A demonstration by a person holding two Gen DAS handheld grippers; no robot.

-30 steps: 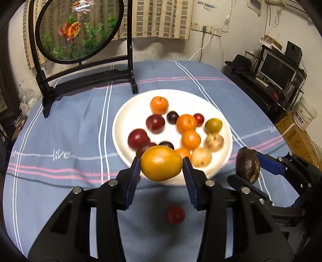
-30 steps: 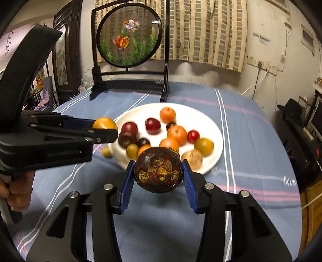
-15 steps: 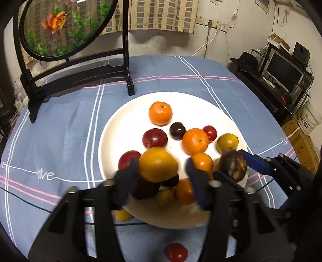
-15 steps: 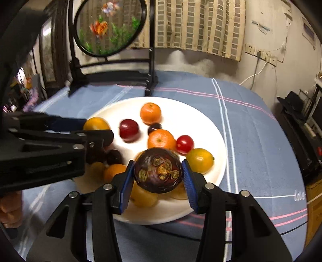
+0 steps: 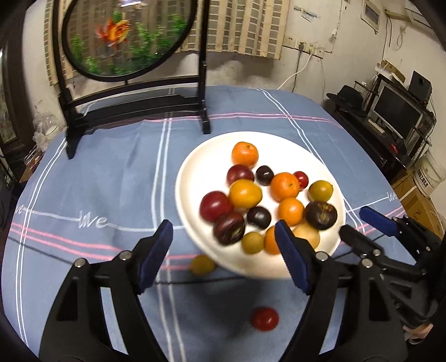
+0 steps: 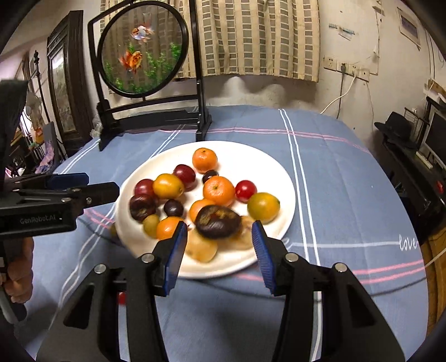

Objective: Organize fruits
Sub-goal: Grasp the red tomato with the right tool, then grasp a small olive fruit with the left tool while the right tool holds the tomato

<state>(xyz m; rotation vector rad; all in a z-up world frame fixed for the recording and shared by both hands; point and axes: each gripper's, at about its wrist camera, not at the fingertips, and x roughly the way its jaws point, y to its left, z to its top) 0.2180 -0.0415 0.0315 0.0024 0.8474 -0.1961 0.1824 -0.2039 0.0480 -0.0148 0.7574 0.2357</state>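
Striped curtain (image 6: 262, 36) on a worn white wall (image 5: 329, 25), monitor (image 5: 397, 111) right.

- A lived-in home room: checked curtain (image 6: 259, 39), goldfish screen (image 6: 142, 50) on a stand.
- Blue-clothed bench (image 5: 111, 172), monitor (image 5: 395, 111), wall sockets (image 6: 345, 69).

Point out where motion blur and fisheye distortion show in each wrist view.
Left wrist view: the near edge of the white plate and the fruit there are smeared, while the goldfish screen bows with the lens. Right wrist view: the dark mottled fruit and the pale fruits beneath it blur; the curtain curves.
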